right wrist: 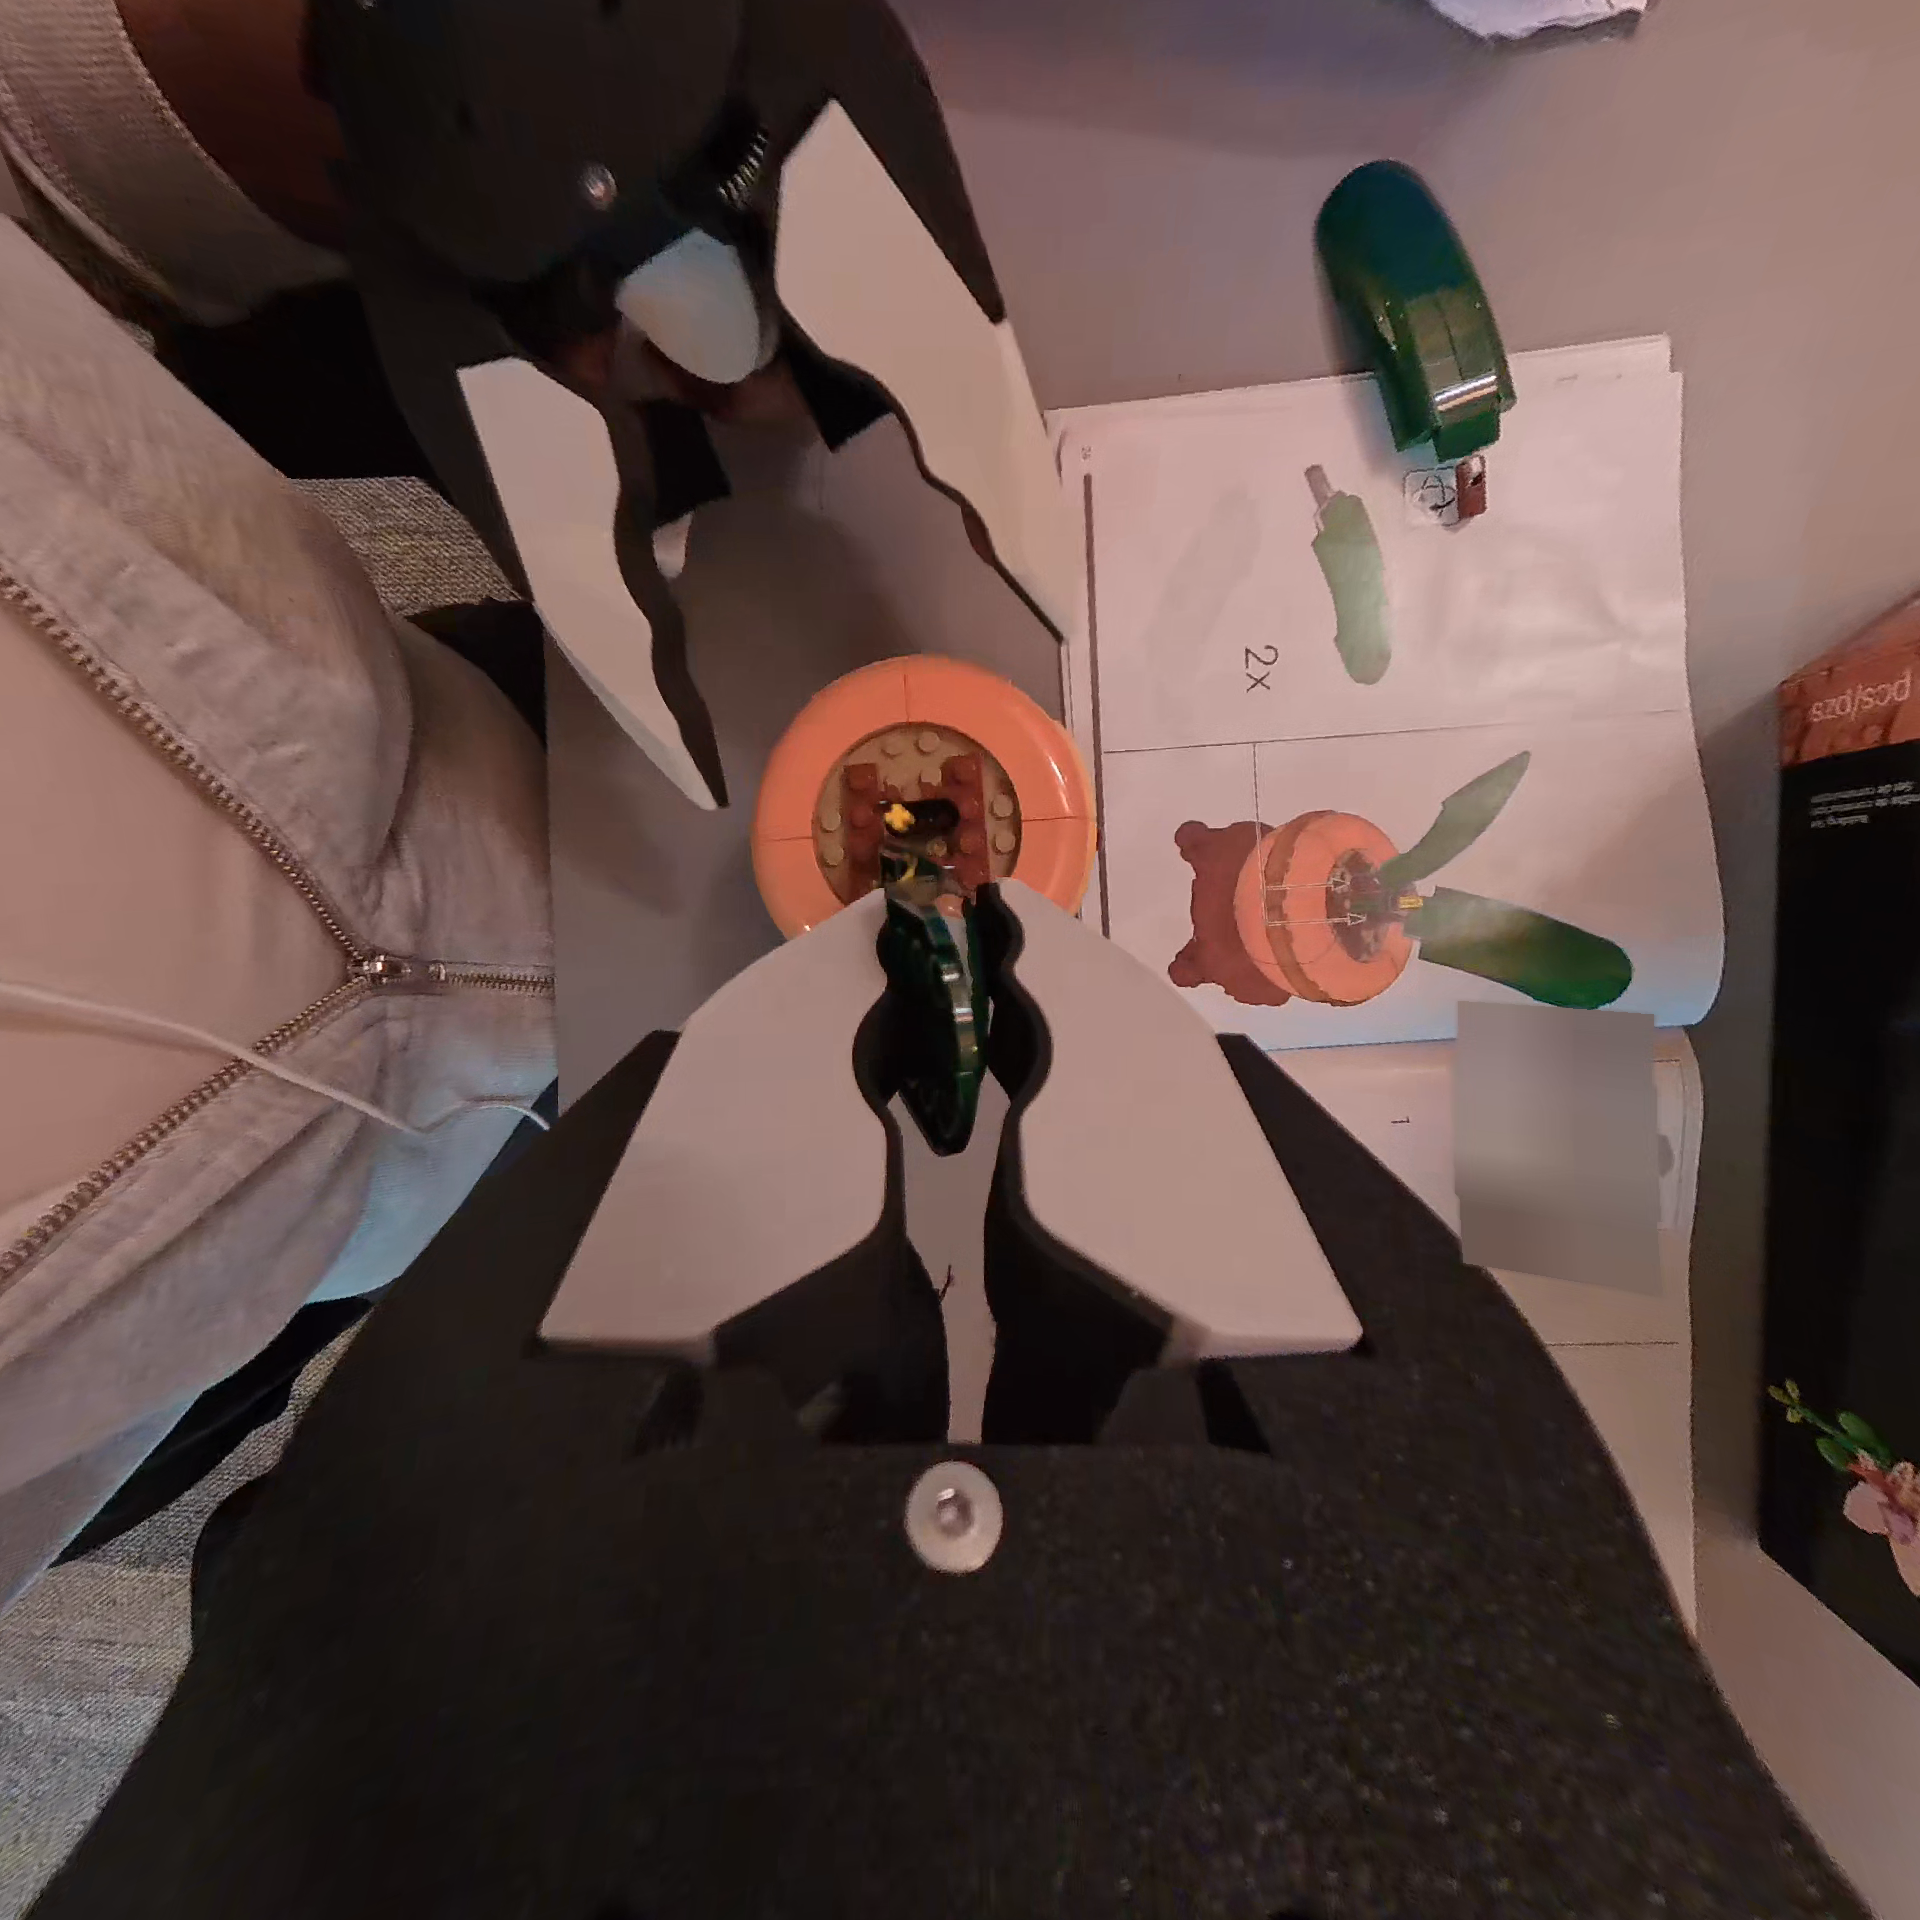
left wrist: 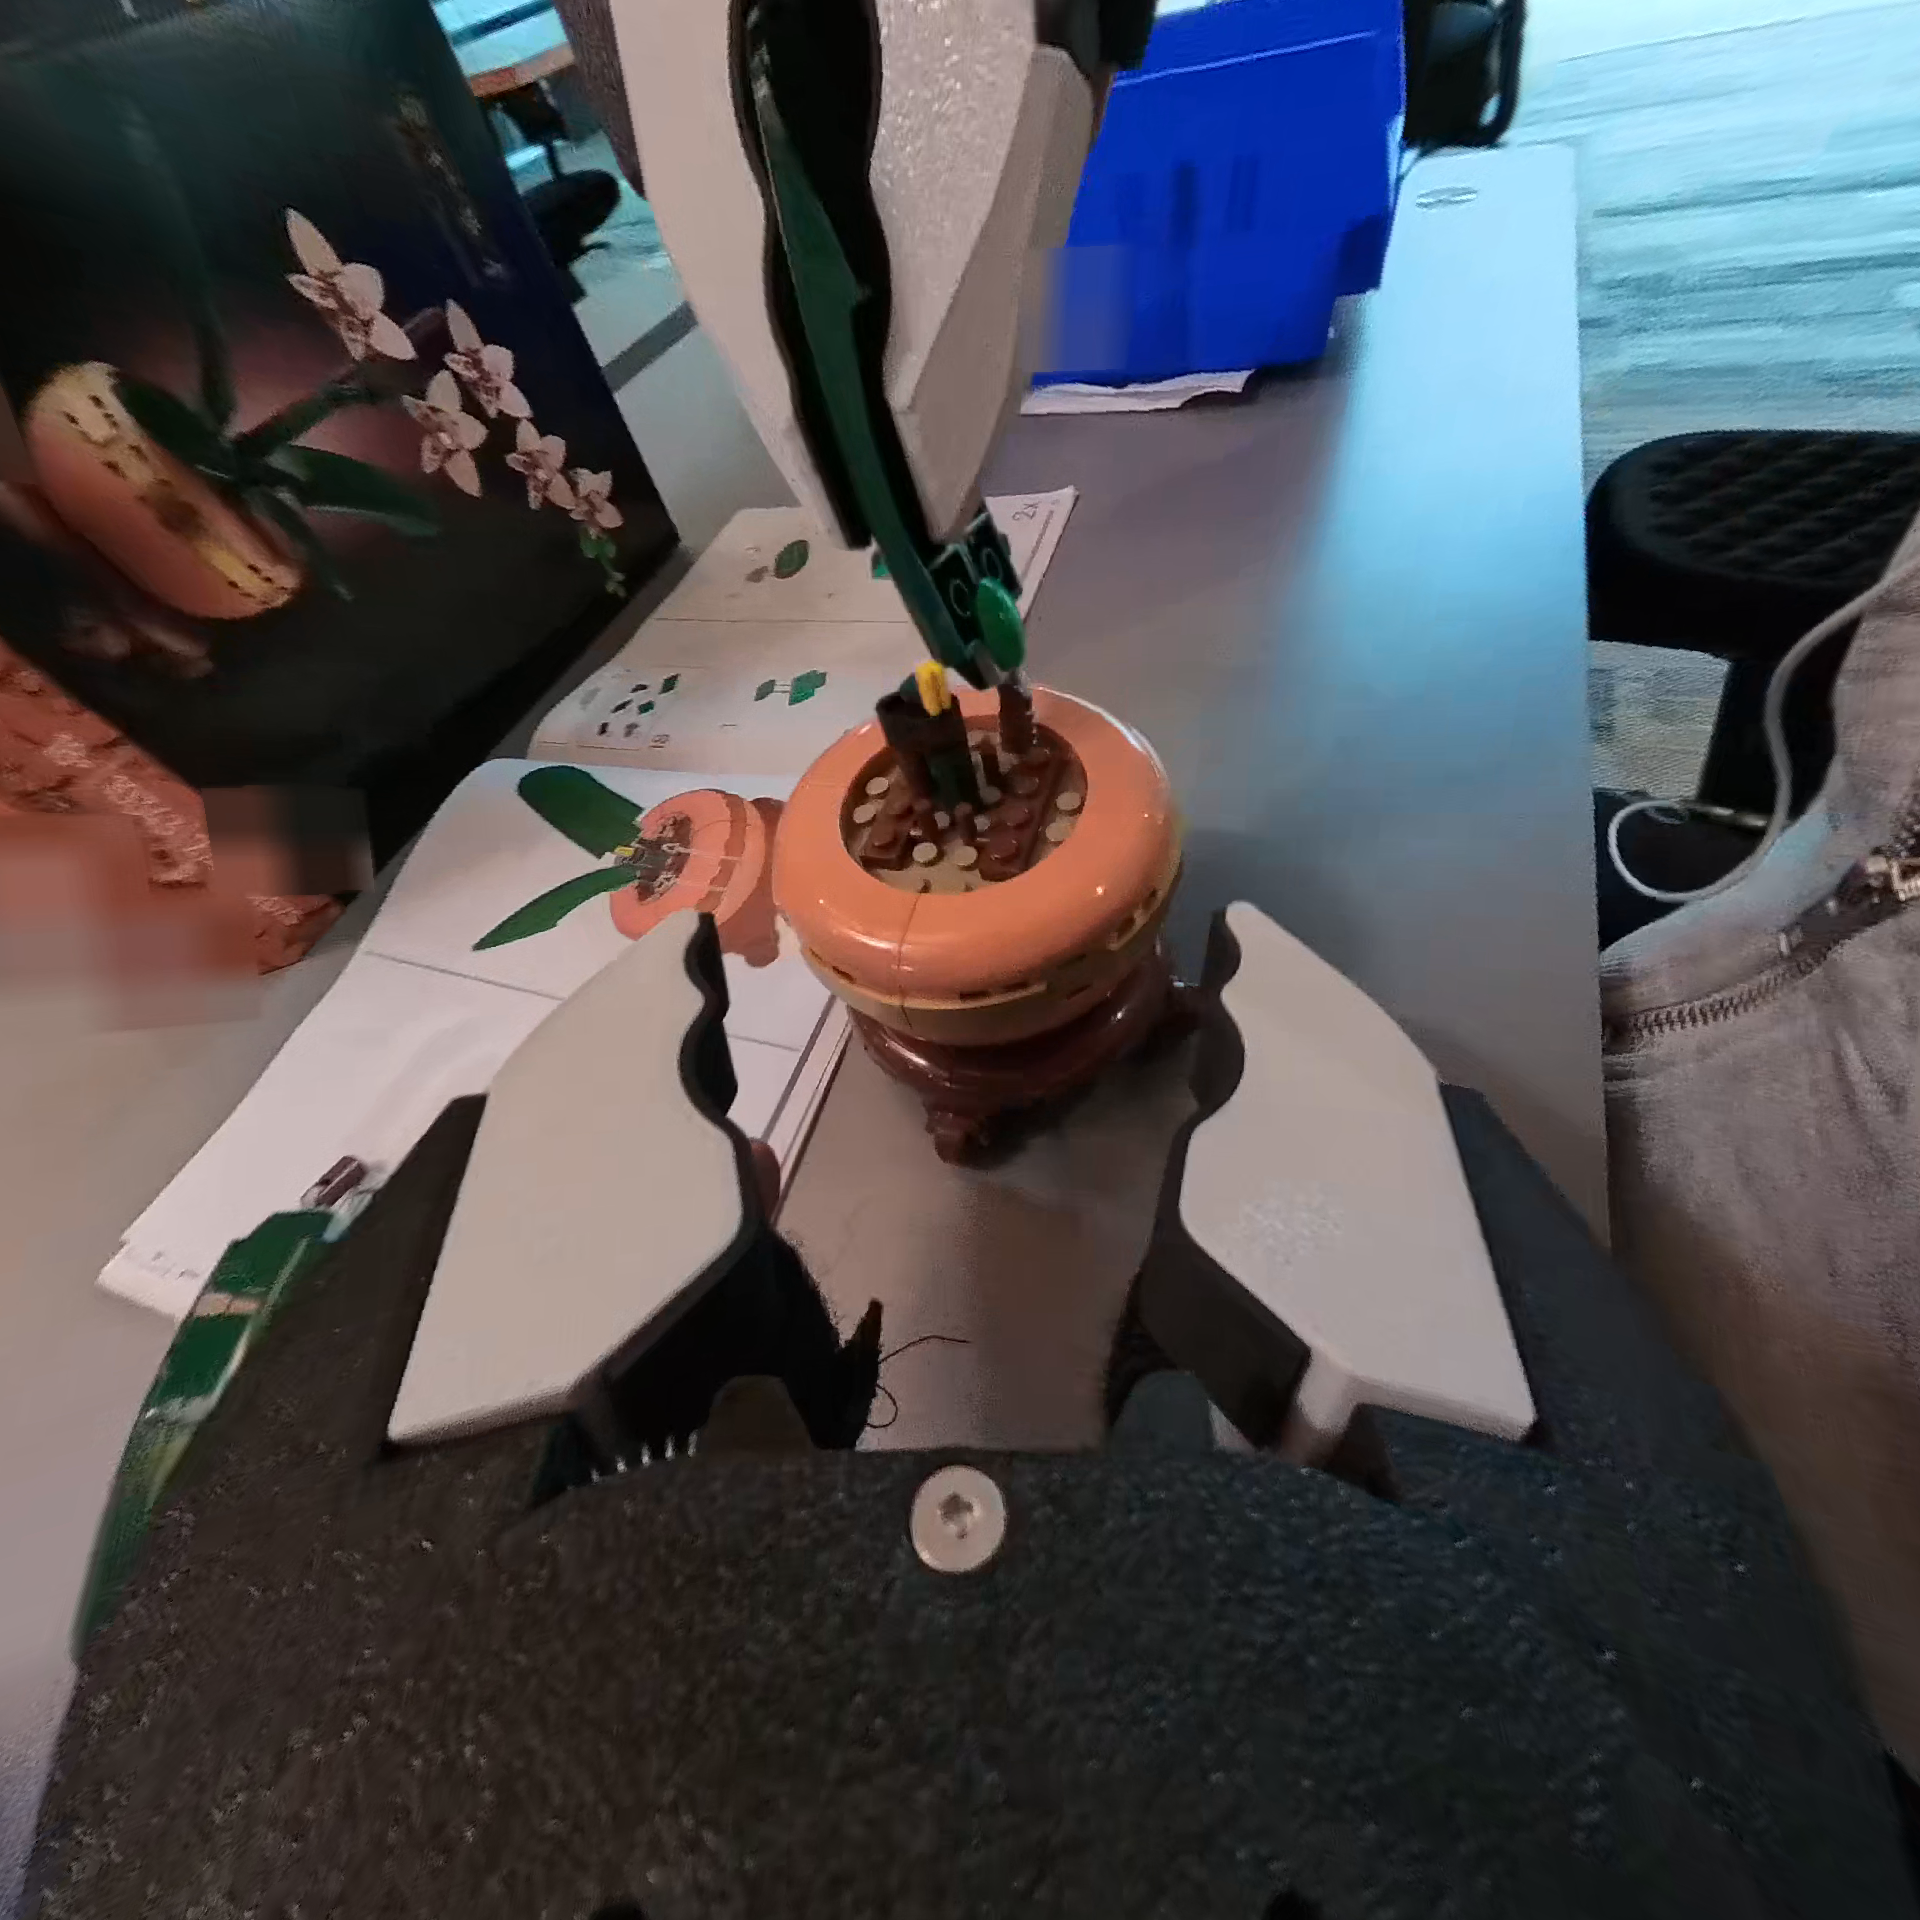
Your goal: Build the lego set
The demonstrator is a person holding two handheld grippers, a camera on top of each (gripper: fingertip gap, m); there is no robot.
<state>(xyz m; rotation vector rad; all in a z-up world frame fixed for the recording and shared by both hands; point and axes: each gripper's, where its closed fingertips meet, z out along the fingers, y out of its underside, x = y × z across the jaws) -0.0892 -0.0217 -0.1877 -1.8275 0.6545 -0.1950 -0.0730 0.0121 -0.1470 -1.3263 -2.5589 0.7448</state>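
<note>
right gripper (right wrist: 940, 914) clamps a green leaf piece (right wrist: 935, 1039) over the pot (left wrist: 977, 883) — light, rigid, slippery plastic, best pinched by its flat sides. left gripper (left wrist: 961, 997) gapes open, empty, beside the pot's base

My gripper (right wrist: 935, 914) clamps a green leaf (right wrist: 935, 1049), its tip down over the studded middle of the orange pot (right wrist: 1039, 748). The other gripper (right wrist: 883, 717) hangs open beyond. A second leaf (right wrist: 1403, 301) lies on the booklet (right wrist: 1558, 644).
</note>
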